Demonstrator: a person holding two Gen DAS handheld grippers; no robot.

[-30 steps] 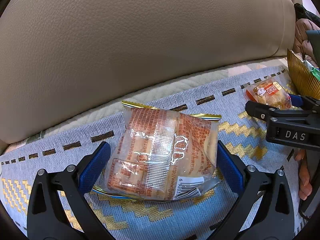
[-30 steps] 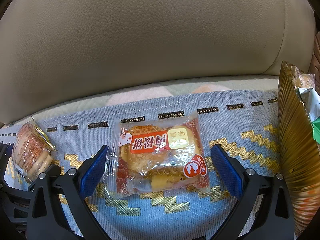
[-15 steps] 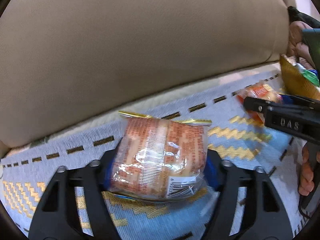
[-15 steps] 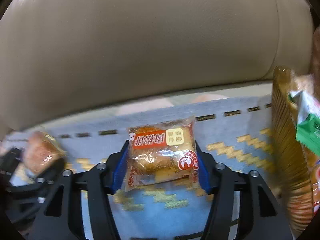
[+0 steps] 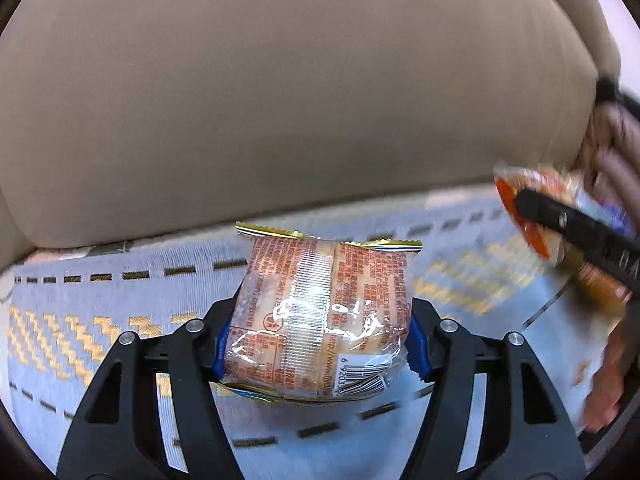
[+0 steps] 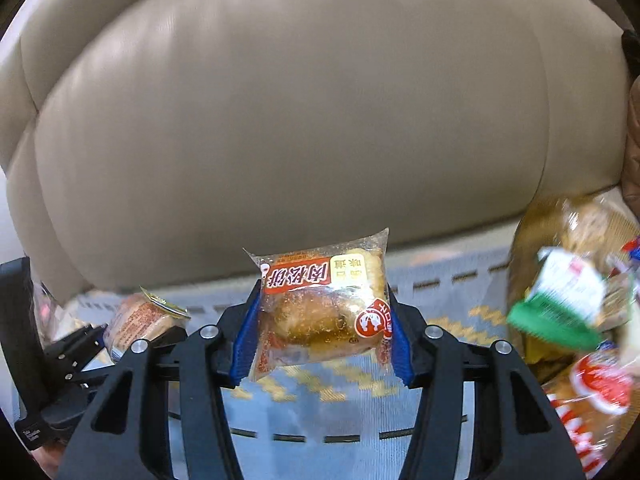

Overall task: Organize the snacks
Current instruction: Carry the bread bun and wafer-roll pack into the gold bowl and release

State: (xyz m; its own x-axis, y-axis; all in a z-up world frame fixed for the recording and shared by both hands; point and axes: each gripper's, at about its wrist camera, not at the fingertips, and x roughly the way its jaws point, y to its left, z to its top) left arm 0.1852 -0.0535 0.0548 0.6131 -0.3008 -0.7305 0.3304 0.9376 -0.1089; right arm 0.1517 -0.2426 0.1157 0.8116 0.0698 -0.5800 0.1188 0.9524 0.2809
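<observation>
While each gripper clamps one snack, we note the left gripper (image 5: 320, 344) grasping an orange-printed pack (image 5: 320, 320) seam-up, gold crimp pointing forward; the right gripper (image 6: 320, 340) grasping a clear pastry packet (image 6: 322, 304), red label forward.

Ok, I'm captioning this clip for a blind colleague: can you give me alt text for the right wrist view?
The right gripper is shut on a clear-wrapped pastry packet with a red label, held above a blue and gold patterned cloth before a beige sofa cushion. At left, the left gripper holds an orange-printed snack packet; a blurred pile of snacks sits at right.
</observation>
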